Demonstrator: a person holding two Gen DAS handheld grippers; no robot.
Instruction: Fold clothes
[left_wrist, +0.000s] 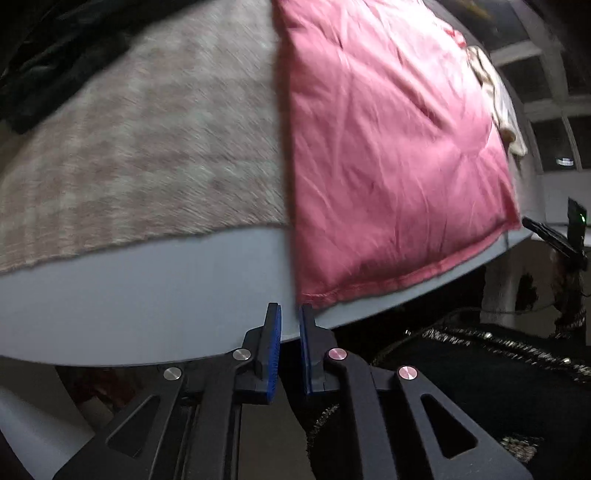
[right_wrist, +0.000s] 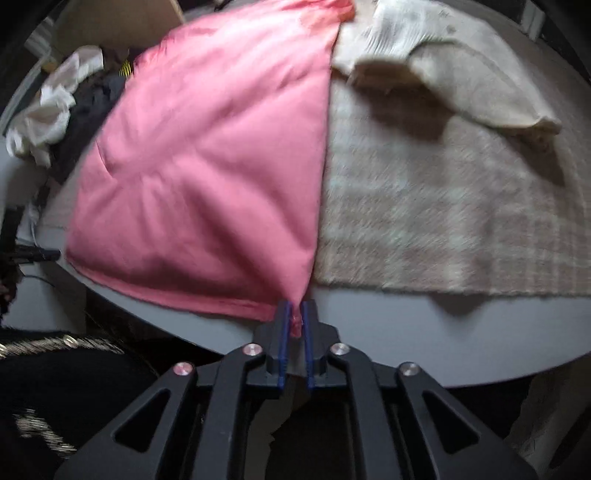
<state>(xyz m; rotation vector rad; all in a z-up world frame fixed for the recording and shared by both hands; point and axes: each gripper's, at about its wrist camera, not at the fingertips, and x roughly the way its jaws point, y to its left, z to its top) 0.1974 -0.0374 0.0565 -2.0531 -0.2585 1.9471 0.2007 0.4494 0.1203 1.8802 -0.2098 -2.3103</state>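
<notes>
No writing, label, brand or number can be read in either view — the frames are blurred and dim.

This looks like a room in a home, probably a living or bedroom corner. A round grey table (right_wrist: 406, 325) carries a beige checked woven cloth (right_wrist: 443, 221) and loose laundry: a pink garment (right_wrist: 207, 177), white crumpled clothes (right_wrist: 48, 110), a cream garment (right_wrist: 461, 70). Dark window panes (left_wrist: 554, 122) stand behind, blurred.
</notes>
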